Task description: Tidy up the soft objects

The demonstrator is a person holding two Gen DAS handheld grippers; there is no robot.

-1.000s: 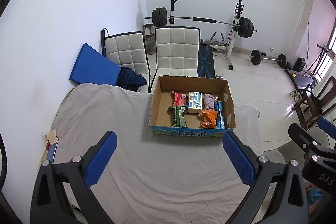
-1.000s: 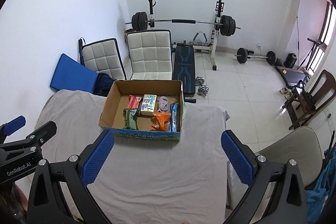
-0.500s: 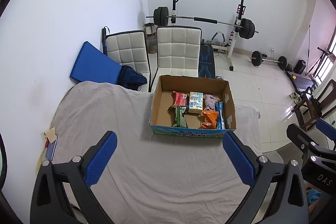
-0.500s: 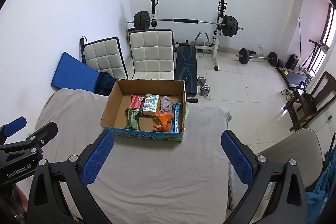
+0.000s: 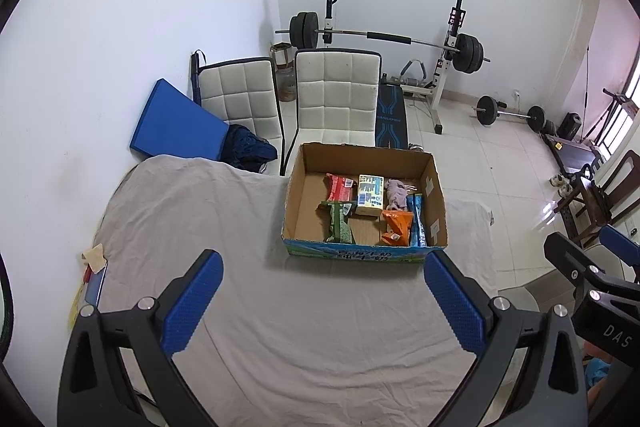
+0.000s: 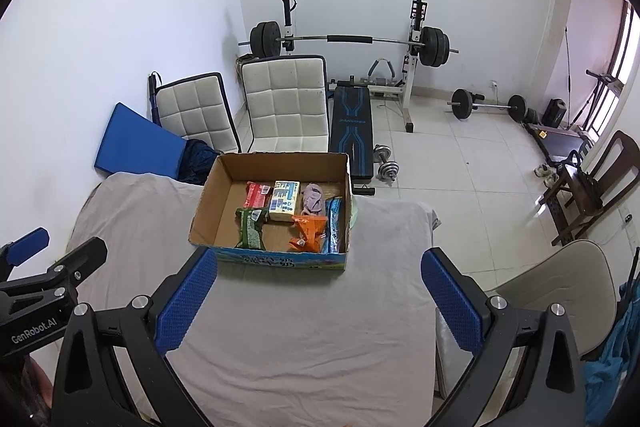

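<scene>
A cardboard box (image 5: 300, 203) stands on the grey-clothed table (image 5: 240, 287); it also shows in the right wrist view (image 6: 212, 203). Inside lie a green packet (image 5: 339, 225), a red packet (image 5: 340, 186), a yellow-white pack (image 5: 370, 189), a purple soft toy (image 5: 395, 193), an orange packet (image 5: 396, 227) and a blue packet (image 5: 417, 221). My left gripper (image 5: 324, 299) is open and empty, held above the table in front of the box. My right gripper (image 6: 318, 301) is open and empty, also in front of the box.
Two white chairs (image 5: 338, 99) stand behind the table, with a blue mat (image 5: 176, 127) against the wall. A weight bench and barbell rack (image 6: 352, 43) stand further back. A beige chair (image 6: 560, 283) is at the table's right. Small items (image 5: 94, 259) lie at the table's left edge.
Both grippers have drifted slightly; the box sits a little further right in the right wrist view. Both stay open and empty.
</scene>
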